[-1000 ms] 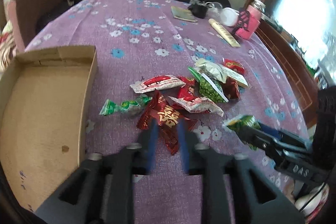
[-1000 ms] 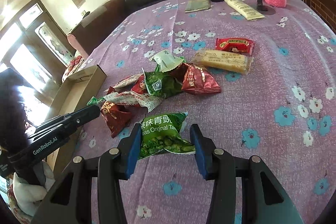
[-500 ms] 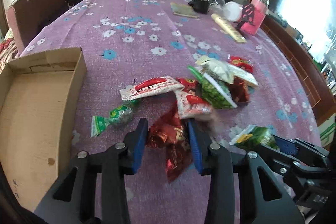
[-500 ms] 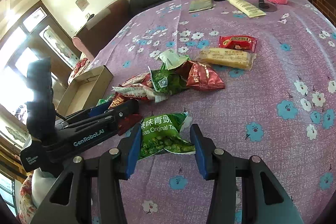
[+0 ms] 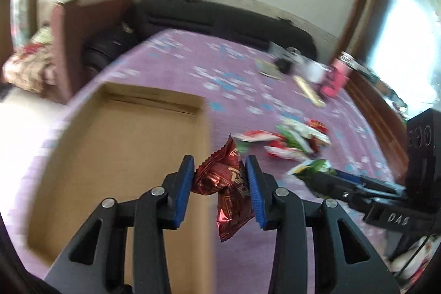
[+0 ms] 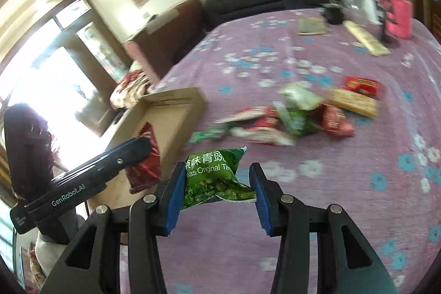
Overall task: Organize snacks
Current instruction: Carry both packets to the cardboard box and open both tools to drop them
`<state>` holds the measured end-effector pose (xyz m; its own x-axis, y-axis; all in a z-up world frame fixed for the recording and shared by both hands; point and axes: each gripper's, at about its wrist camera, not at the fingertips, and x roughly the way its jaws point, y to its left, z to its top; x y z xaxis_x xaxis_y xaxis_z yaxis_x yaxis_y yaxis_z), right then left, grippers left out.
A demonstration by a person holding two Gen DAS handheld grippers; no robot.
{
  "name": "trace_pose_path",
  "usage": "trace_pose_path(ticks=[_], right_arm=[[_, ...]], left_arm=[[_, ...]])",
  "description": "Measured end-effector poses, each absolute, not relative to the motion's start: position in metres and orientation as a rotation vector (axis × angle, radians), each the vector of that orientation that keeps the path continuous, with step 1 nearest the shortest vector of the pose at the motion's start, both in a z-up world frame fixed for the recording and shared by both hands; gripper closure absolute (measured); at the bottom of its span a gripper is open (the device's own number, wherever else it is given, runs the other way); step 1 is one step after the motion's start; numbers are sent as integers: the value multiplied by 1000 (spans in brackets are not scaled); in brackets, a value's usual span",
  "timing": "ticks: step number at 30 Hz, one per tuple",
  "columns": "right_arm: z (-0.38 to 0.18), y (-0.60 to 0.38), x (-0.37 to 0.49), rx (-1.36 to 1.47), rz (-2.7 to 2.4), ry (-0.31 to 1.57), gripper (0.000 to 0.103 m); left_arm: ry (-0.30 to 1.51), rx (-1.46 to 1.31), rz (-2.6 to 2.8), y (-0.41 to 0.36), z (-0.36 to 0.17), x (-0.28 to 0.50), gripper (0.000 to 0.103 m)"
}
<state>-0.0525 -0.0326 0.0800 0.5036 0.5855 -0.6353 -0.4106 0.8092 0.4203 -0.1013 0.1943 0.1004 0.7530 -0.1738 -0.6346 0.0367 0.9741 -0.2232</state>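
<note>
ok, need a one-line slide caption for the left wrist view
Left gripper shut on a crinkled dark red foil snack packet, held beside the shallow brown cardboard box on the purple floral tablecloth.

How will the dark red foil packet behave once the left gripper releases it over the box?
The red foil packet looks crumpled and droops below the left gripper, so it is probably floppy and light. It hangs near the cardboard box wall, so it might land astride it.

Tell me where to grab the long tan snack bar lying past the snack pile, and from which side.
Take the long tan snack bar across its narrow width near the middle, coming down from above. It lies flat on the purple cloth, so only a top approach gets a claw's fingers on both long edges. The red packet lies close along its far edge, so clearance there looks tight.
</note>
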Motion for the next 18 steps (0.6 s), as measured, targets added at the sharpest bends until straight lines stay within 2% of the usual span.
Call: trace_pose_path(ticks=[9,18], right_arm=[[71,79,-58,145,816,916,58],[29,161,-62,19,890,1024,57]], left_arm=[[726,-239,129,300,75,-127,62],[780,-262,166,325,49,-129,62]])
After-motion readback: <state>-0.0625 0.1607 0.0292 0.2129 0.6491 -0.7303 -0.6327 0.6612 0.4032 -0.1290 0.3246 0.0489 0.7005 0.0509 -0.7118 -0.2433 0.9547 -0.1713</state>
